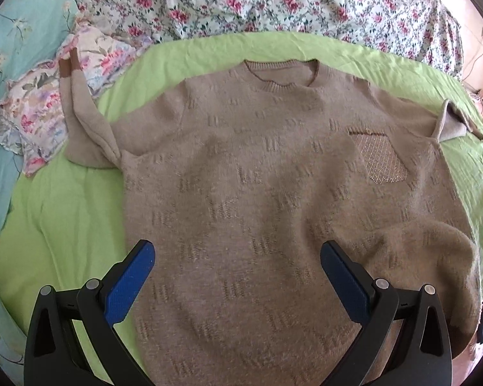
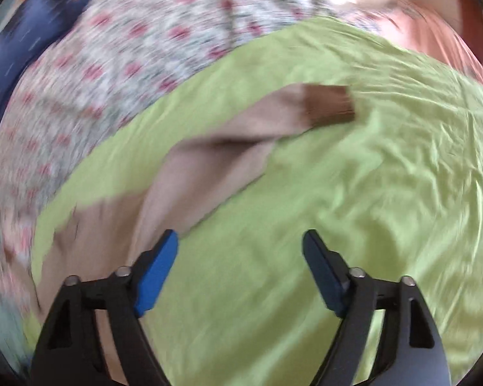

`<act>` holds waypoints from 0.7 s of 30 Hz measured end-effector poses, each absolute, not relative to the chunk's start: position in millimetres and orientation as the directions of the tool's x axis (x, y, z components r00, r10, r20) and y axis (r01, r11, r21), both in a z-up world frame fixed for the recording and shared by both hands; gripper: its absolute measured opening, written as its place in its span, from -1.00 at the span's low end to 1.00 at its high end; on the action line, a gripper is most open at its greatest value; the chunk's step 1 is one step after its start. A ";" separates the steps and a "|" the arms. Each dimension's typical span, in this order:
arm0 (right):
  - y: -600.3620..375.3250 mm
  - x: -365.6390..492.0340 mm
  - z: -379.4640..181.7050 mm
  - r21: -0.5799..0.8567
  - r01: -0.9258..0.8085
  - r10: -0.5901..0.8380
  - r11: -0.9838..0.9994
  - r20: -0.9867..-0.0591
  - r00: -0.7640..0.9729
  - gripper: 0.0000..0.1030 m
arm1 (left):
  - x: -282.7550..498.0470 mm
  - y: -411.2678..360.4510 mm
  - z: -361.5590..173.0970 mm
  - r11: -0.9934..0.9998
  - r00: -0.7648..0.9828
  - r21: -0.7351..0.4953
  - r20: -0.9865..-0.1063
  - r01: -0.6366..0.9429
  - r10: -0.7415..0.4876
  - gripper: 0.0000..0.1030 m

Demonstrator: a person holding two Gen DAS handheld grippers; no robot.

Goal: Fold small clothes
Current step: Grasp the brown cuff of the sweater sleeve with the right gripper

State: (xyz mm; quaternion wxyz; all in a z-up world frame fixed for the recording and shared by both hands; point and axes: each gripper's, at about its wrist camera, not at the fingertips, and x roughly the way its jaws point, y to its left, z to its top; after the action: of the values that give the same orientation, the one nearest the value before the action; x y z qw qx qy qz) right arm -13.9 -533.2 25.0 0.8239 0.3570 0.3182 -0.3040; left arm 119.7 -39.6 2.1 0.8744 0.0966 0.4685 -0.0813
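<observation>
A beige, fuzzy knitted sweater [image 1: 273, 193] with a round ribbed neckline [image 1: 281, 75] and a woven, metallic-threaded chest pocket [image 1: 378, 157] lay front-up across a lime-green bed sheet [image 1: 64, 225]. In the left wrist view its body filled the centre, with the neckline toward 12 o'clock and the hem toward 6 o'clock. One sleeve [image 1: 87, 125], ending in a brown ribbed cuff [image 1: 68, 64], ran up toward 10 o'clock, its cuff resting on a frilled floral pillow [image 1: 42, 109]. The other sleeve [image 1: 450, 122] lay toward 2 o'clock and appeared doubled over near its end. At 4 o'clock the lower corner of the body [image 1: 428, 257] was turned over in a soft roll.

The left gripper [image 1: 238, 257] hovered above the hem region with its blue-padded fingers [image 1: 132, 283] spread wide, pinching nothing. The right gripper [image 2: 240, 247], likewise spread and empty, was seen in a motion-blurred view over bare green sheet; a beige sleeve [image 2: 209, 167] with brown cuff [image 2: 330, 104] ran from 8 o'clock toward 1 o'clock ahead of it.

Beyond the sheet, a rose-printed white quilt [image 1: 273, 3] lay bunched at 12 o'clock, and a pale turquoise cover [image 1: 13, 32] showed at 10 o'clock.

Progress was judged early: the garment was spread out but no deliberate fold was evident. Still to do, apparently, were flattening the turned corner, bringing both sleeves in over the body, and folding the body itself.
</observation>
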 end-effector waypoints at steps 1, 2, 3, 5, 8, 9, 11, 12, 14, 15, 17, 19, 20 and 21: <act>-540.9 -11.1 23.7 0.392 0.742 -0.287 0.543 -0.744 0.603 0.49 | 121.0 -41.0 -0.6 0.968 0.541 0.098 -0.840 0.233 -0.045 0.99; -552.7 -3.9 20.5 0.377 0.764 -0.308 0.523 -0.753 0.582 0.47 | 123.0 -43.0 -3.7 0.967 0.531 0.101 -0.847 0.234 -0.040 0.99; -565.5 2.3 19.1 0.374 0.775 -0.325 0.510 -0.750 0.576 0.47 | 124.5 -44.6 -6.1 0.967 0.524 0.103 -0.851 0.235 -0.037 0.99; -592.0 7.8 11.5 0.413 0.790 -0.324 0.454 -0.749 0.578 0.47 | 128.5 -47.7 -10.1 0.966 0.512 0.105 -0.858 0.236 -0.032 0.99; -621.5 16.8 -0.6 0.419 0.825 -0.338 0.379 -0.767 0.545 0.44 | 134.0 -50.7 -14.5 0.967 0.498 0.109 -0.867 0.232 -0.021 0.99; -632.3 19.6 -5.6 0.413 0.842 -0.347 0.346 -0.778 0.524 0.38 | 134.9 -50.7 -14.7 0.967 0.500 0.109 -0.866 0.230 -0.021 0.99; -645.0 23.9 -8.1 0.418 0.850 -0.363 0.322 -0.774 0.518 0.33 | 139.4 -50.9 -16.9 0.968 0.489 0.107 -0.872 0.227 -0.018 0.99; -649.5 27.7 -4.9 0.409 0.854 -0.387 0.320 -0.767 0.512 0.22 | 141.2 -51.1 -17.7 0.968 0.488 0.108 -0.873 0.225 -0.016 0.99; -654.7 35.9 2.8 0.396 0.853 -0.396 0.341 -0.762 0.512 -0.58 | 143.2 -51.6 -20.2 0.968 0.479 0.112 -0.878 0.225 -0.010 0.99; -656.5 43.5 6.9 0.417 0.833 -0.374 0.364 -0.754 0.541 -0.84 | 145.2 -51.5 -20.4 0.968 0.480 0.111 -0.877 0.225 -0.011 0.99; -651.8 55.3 18.0 0.400 0.816 -0.370 0.418 -0.745 0.555 -0.84 | 148.6 -52.1 -21.1 0.968 0.480 0.107 -0.877 0.226 -0.015 0.99; -628.0 72.2 38.3 0.376 0.765 -0.359 0.524 -0.716 0.598 -0.84 | 150.9 -52.4 -20.3 0.969 0.484 0.095 -0.875 0.227 -0.027 0.99; -620.6 79.7 42.8 0.375 0.744 -0.347 0.553 -0.708 0.615 -0.84 | 151.9 -52.1 -19.4 0.970 0.487 0.087 -0.873 0.228 -0.037 0.99; -603.7 90.1 52.3 0.375 0.701 -0.320 0.606 -0.692 0.647 -0.84 | 152.1 -52.4 -19.0 0.970 0.488 0.080 -0.872 0.229 -0.044 0.99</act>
State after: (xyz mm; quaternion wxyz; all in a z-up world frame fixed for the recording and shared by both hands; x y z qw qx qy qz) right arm 90.1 -603.7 52.3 0.8470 0.3257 0.2926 -0.3015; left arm 152.1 -52.4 -19.0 0.8575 0.0928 0.4999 -0.0795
